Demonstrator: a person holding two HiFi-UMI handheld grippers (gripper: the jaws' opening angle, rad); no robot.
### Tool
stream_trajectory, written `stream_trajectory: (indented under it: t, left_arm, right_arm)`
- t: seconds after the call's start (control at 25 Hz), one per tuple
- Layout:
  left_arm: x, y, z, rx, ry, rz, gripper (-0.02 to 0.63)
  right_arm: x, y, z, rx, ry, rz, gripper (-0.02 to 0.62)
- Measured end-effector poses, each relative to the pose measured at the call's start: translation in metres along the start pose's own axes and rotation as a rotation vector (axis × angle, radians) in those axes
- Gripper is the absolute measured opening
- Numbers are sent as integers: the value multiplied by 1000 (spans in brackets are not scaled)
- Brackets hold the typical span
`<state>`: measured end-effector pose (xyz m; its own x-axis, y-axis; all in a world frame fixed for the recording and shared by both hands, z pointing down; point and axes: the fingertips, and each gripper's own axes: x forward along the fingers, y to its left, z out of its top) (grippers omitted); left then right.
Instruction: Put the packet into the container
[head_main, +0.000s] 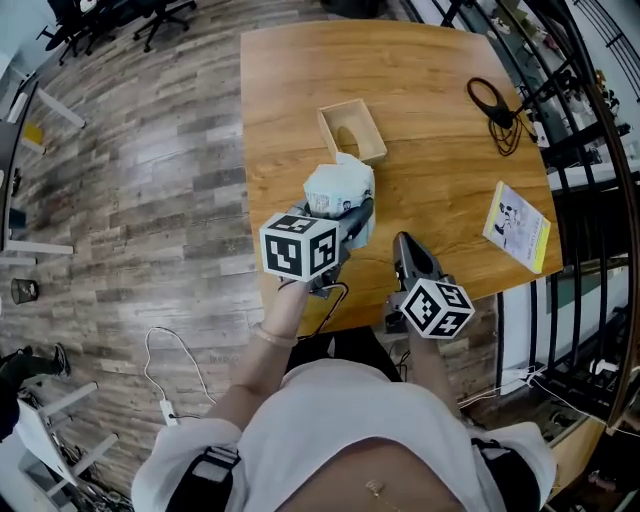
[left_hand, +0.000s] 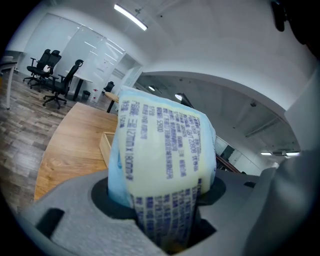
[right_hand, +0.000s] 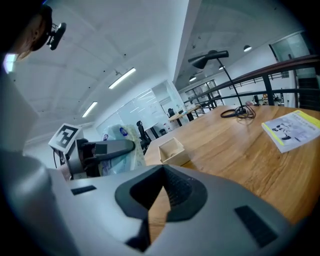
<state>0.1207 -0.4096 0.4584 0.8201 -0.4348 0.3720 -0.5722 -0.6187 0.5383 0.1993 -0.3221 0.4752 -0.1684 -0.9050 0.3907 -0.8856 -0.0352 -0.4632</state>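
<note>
Closest to me, at the near edge of the tabletop, sit my two claws. The right claw hangs over that edge; the right gripper view shows its jaws pressed together at the tips, with only a thin sliver of wood showing behind them and nothing between them. The head view alone shows it as a single dark point, so I rely on its own camera for that.

The left claw is just to its left and a little further in, pinching the packet. In the left gripper view the packet fills the middle of the frame, a soft pale bag with blue print, squeezed narrow where the jaws clamp its lower end. From the right gripper view I see the same packet side on, a jaw lying across it, which the left camera cannot give me. Its underside is hidden there, so I cannot tell how far it clears the wood.

Just beyond the packet stands the container, an open wooden box around the middle of the tabletop, in its left half. The packet is outside it, at its near end. The left gripper view shows only a corner of the box; the right one shows its open top.

Further off, a yellow-edged booklet lies by the right edge, also seen in the right gripper view, and a coiled black cable lies toward the far right corner.
</note>
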Motion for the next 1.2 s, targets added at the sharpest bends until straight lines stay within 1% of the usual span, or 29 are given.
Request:
stream_trajectory:
  t: [0.2, 0.32, 0.52, 0.56, 0.76, 0.84, 0.92, 1.0, 1.12, 1.2]
  left_arm:
    - [35, 19, 27, -29, -22, 41, 295]
    - [54, 35, 36, -55, -14, 84, 295]
    - [86, 63, 56, -76, 11, 150, 296]
    - [91, 68, 60, -91, 14, 164, 296]
    - [117, 94, 81, -219, 25, 215, 296]
    - [126, 106, 82, -227, 60, 257, 296]
    - [132, 118, 77, -220, 104, 302, 296]
    - [137, 129, 71, -235, 136, 336, 298]
    - [144, 135, 70, -286, 142, 355, 304]
    - [146, 134, 70, -283, 157, 366, 308]
  right_arm:
    - [21, -11, 15, -17, 33, 43, 11]
    - [32, -23, 17, -8, 60, 56, 11]
    - [51, -38, 24, 3, 91, 77, 11]
    - [55, -40, 25, 7, 92, 80, 11]
    - [66, -51, 26, 29, 110, 92, 11]
    - [68, -54, 24, 37, 119, 98, 11]
    - [68, -54, 20, 40, 128, 105, 11]
    - [70, -53, 19, 42, 133, 113, 11]
    - [75, -53, 22, 49, 138, 123, 11]
    - [80, -52, 27, 36, 143, 128, 11]
